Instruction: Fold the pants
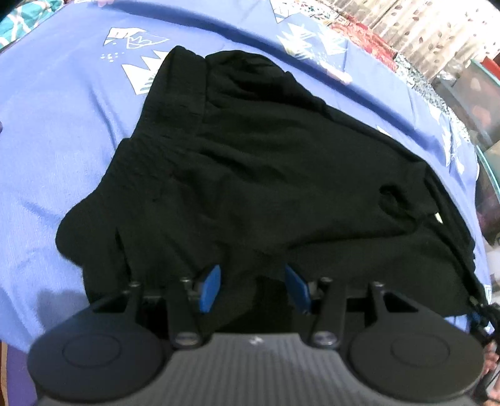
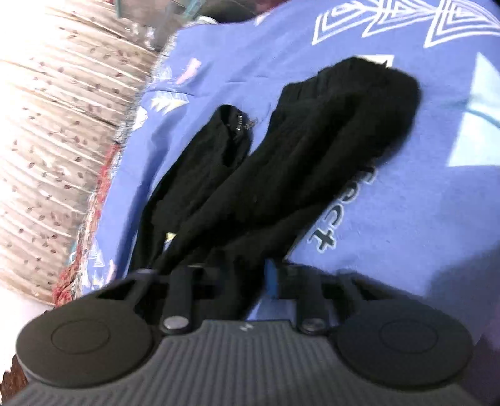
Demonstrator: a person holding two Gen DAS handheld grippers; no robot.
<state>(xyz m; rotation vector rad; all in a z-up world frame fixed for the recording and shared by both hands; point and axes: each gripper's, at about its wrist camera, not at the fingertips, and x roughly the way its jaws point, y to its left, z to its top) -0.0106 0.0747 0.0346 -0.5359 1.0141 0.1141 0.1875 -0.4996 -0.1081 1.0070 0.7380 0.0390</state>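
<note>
Black cloth, left wrist view: the pants (image 1: 265,175) lie bunched on the bed, spreading away ahead of the left tool (image 1: 253,281), with the waistband at the far left.
Left tool: its blue fingers (image 1: 210,289) stand apart at a middling width, and the near edge of the pants drapes over their tips; dark cloth fills the gap, but whether it is pinched I cannot tell.
Bedsheet: blue with white triangle prints (image 1: 62,156), showing to the left of and beyond the pants.
Curtain: pale with small leaf marks (image 1: 422,22), far off to the upper right.
Black cloth, right wrist view: the pants (image 2: 281,162) run ahead of the right tool (image 2: 247,281) in two long folds, the thicker one to the right, a thinner one to the left.
Right tool: cloth passes between its fingers and covers them almost wholly; a strip of blue pad (image 2: 271,278) shows to the right of the cloth, so it looks closed on the pants.
Bedsheet: blue (image 2: 406,203) with white lettering just right of the pants.
Curtain: pale folds (image 2: 56,125) off to the left.
</note>
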